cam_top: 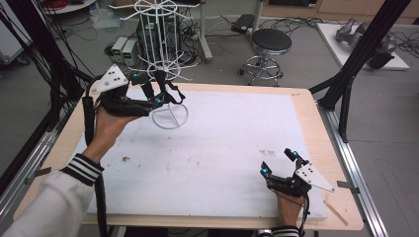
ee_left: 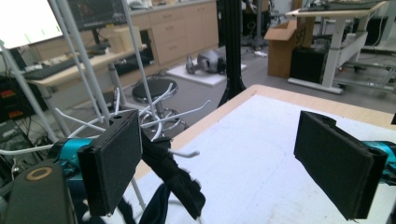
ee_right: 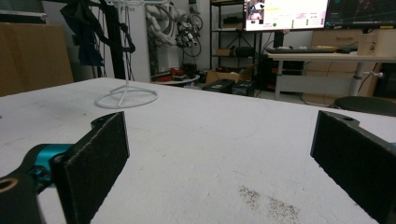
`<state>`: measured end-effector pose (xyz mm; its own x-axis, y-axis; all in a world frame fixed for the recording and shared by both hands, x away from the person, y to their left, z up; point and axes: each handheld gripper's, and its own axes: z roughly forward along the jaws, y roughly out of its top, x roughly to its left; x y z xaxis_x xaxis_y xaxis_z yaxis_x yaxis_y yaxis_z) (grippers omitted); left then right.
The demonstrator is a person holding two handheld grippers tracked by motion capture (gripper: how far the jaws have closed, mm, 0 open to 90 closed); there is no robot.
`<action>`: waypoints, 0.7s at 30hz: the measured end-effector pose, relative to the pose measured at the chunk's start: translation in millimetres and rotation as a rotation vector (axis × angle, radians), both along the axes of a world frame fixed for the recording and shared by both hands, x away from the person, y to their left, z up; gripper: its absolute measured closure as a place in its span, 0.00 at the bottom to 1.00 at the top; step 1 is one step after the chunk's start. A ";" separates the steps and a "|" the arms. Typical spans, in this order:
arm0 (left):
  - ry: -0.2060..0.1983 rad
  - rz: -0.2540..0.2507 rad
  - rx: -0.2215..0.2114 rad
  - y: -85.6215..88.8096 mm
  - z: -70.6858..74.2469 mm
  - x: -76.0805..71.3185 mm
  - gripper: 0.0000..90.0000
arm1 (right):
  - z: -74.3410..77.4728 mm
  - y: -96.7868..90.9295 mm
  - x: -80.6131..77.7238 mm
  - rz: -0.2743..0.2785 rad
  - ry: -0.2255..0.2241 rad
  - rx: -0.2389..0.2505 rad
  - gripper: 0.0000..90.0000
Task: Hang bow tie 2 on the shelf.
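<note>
The left hand-held gripper is raised beside the white wire rack at the far left of the desk, its jaws spread wide with nothing pressed between the pads. A black strap hangs from one of the rack's lower hooks, just past the gripper's tips; in the left gripper view the strap drapes over a white hook right beside the left pad, outside the gap, and whether it touches the pad is unclear. The right hand-held gripper rests low on the white mat near the desk's near right corner, well apart from the rack, jaws wide and empty.
</note>
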<state>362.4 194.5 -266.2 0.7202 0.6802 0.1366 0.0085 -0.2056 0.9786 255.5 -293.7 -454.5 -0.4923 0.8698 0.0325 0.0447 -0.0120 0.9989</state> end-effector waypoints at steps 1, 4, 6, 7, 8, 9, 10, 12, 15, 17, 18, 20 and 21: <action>-0.006 0.001 0.004 2.6 -2.7 -3.0 0.17 | 0.0 0.1 0.0 0.000 0.000 -0.001 0.04; -0.017 0.012 0.003 12.0 -13.0 -12.5 0.17 | -0.1 0.4 -0.4 -0.002 -0.004 -0.001 0.04; -0.031 0.012 -0.002 19.6 -21.1 -19.4 0.17 | 0.0 0.5 -0.5 -0.001 -0.005 -0.004 0.04; -0.046 0.015 -0.007 23.6 -26.3 -22.8 0.17 | -0.1 0.5 -0.5 -0.001 -0.006 -0.003 0.04; -0.053 0.014 -0.003 27.2 -30.4 -25.1 0.17 | -0.1 0.4 -0.4 0.000 -0.006 -0.003 0.04; -0.058 0.010 -0.021 32.2 -36.7 -28.0 0.17 | -0.1 0.3 -0.5 -0.001 -0.005 -0.002 0.04; -0.063 0.014 -0.042 37.4 -43.8 -31.2 0.17 | -0.1 0.4 -0.5 -0.003 -0.003 0.000 0.04; -0.078 0.021 -0.060 48.9 -60.7 -38.3 0.17 | -0.1 0.3 -0.4 -0.004 -0.002 0.002 0.04; -0.067 0.033 -0.076 63.9 -83.6 -46.3 0.17 | -0.1 0.6 -0.5 -0.005 -0.006 -0.003 0.04; -0.057 0.051 -0.095 73.9 -97.8 -50.7 0.17 | -0.1 0.6 -0.6 -0.006 -0.006 -0.002 0.04; -0.053 0.059 -0.103 77.4 -102.8 -52.4 0.17 | -0.1 0.5 -0.6 -0.006 -0.005 -0.001 0.04; -0.043 0.081 -0.119 87.3 -116.5 -56.7 0.17 | -0.2 0.6 -0.9 -0.007 -0.010 -0.003 0.04; -0.040 0.087 -0.133 90.4 -121.3 -58.4 0.17 | -0.2 0.8 -0.9 -0.008 -0.010 -0.003 0.04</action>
